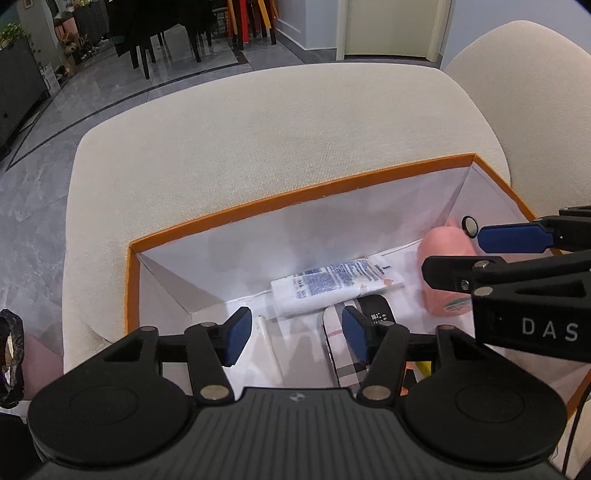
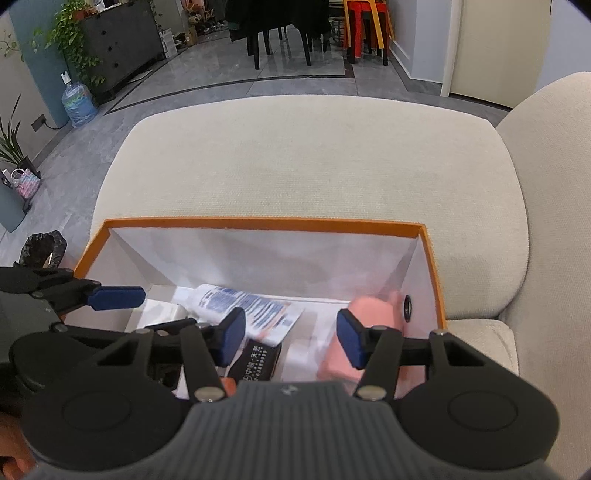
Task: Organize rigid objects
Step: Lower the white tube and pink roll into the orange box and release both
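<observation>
One box (image 1: 295, 192) with an orange rim and white inner walls sits on a cream cushion (image 1: 258, 122), and both grippers hang over its open top. The left gripper (image 1: 297, 338) has its two blue pads spread wide with nothing between them; the right gripper (image 2: 290, 338) is likewise spread wide and empty. Each shows in the other's view, coming in from the side. Inside the box lie one white tube (image 1: 328, 282) with blue print, slanting across the floor; one pink bottle (image 1: 445, 258) against the right wall, close to a small round hole in that wall; one black packet (image 2: 258, 363) with white characters, just below the tube; and one plaid-patterned flat item (image 1: 341, 354), partly hidden behind the left gripper's right pad. A scrap of yellow shows at the box's near edge, too hidden to name. A second cream cushion (image 2: 546, 184) rises to the right of the first. Beyond lies a grey tiled floor (image 2: 221, 74) with dark inlaid lines, black chairs (image 2: 280, 33), stacked red and orange stools (image 2: 364, 26), one dark cabinet (image 2: 118, 48) with a trailing plant (image 2: 70, 29), one blue water jug (image 2: 78, 102), and a black-lined bin (image 2: 43, 248) left of the cushion.
</observation>
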Motion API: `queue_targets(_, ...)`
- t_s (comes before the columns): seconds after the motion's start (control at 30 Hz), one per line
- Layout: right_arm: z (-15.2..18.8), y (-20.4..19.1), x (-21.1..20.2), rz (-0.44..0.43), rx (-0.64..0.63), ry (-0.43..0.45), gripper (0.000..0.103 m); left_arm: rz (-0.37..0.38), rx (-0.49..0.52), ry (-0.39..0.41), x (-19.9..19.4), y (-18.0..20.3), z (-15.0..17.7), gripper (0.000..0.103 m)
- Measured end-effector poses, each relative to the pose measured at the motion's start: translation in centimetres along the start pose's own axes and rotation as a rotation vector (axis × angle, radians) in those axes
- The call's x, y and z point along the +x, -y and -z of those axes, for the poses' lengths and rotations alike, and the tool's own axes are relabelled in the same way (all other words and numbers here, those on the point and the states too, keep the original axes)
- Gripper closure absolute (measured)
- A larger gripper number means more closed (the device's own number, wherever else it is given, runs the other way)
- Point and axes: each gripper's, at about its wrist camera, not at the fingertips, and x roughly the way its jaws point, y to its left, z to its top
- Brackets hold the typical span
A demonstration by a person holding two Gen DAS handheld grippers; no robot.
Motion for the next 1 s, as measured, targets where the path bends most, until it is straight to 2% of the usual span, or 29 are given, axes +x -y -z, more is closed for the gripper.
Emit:
queue_targets(0.43, 0.8, 0.0, -2.9, 0.008, 0.0, 0.025, 0.048, -0.002, -0.004, 0.042, -3.4, 0.2, -0.3, 0.035)
queue_targets(1.0, 2.6, -0.6, -9.4, 0.011, -0.016, 0.092, 0.048, -0.012, 0.001, 0.105, -8.9, 0.7, 1.7, 0.035)
